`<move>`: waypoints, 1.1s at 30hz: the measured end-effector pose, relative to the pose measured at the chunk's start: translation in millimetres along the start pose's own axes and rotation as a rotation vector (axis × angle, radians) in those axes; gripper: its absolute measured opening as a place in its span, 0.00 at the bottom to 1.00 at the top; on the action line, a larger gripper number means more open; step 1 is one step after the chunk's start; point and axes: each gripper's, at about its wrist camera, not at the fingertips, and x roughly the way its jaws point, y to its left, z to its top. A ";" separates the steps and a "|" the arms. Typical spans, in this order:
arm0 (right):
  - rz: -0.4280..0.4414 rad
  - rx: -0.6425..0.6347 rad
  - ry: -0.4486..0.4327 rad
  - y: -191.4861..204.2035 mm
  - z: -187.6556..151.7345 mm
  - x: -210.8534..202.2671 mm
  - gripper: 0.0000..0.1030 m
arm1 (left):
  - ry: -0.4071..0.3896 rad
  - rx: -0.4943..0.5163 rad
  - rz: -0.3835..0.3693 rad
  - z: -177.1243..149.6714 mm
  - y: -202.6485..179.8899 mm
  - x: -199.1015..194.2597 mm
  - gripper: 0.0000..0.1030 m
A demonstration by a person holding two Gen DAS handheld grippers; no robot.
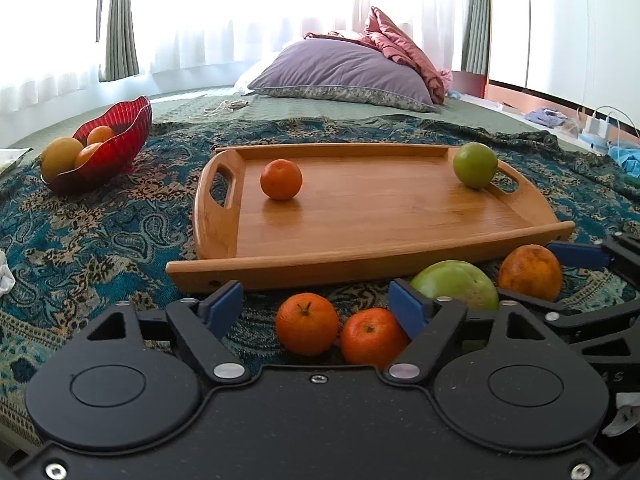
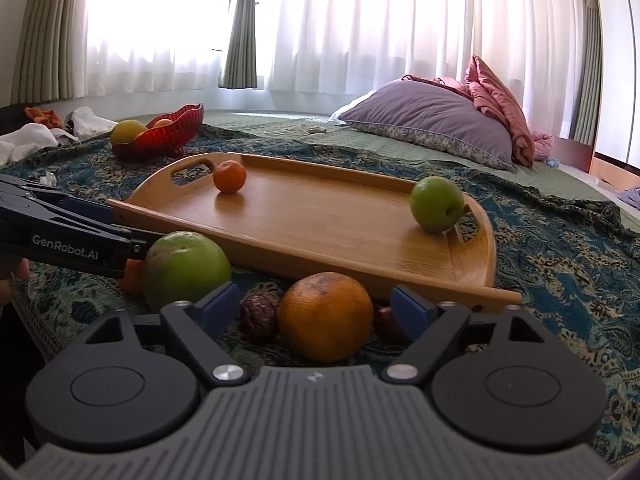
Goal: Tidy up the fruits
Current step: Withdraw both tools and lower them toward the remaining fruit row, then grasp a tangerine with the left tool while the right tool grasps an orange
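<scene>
Red glass bowl (image 1: 116,140) sits far left on the patterned bedspread (image 1: 100,232), holding three fruits. Next over, the wooden tray (image 1: 360,272) has a small orange (image 1: 281,179) by its left handle and a green apple (image 1: 475,165) at the right one, with lots of bare wood between. Left gripper (image 1: 318,304) is spread around two small oranges (image 1: 340,330) at the tray's near edge, not pinching. Right gripper (image 2: 318,304) gapes around a big orange (image 2: 326,316), pads clear of it.
</scene>
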 end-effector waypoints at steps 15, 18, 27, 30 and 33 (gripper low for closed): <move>-0.010 0.010 -0.034 -1.5 -4.2 -12.3 0.60 | 0.014 -0.034 -0.055 -10.2 -7.0 -34.9 0.47; -0.007 0.016 -0.026 -1.9 -6.1 -12.6 0.60 | 0.014 -0.052 -0.065 -15.0 -7.8 -37.9 0.47; 0.037 0.098 -0.006 -13.8 -4.4 -2.0 0.61 | 0.094 -0.104 -0.156 -28.5 -13.2 -33.9 0.38; 0.039 0.121 -0.008 -15.5 -3.2 3.0 0.59 | 0.079 -0.097 -0.142 -29.2 -16.2 -32.3 0.37; 0.040 0.145 -0.005 -17.3 -2.8 8.0 0.58 | 0.071 -0.101 -0.144 -28.9 -16.6 -31.3 0.31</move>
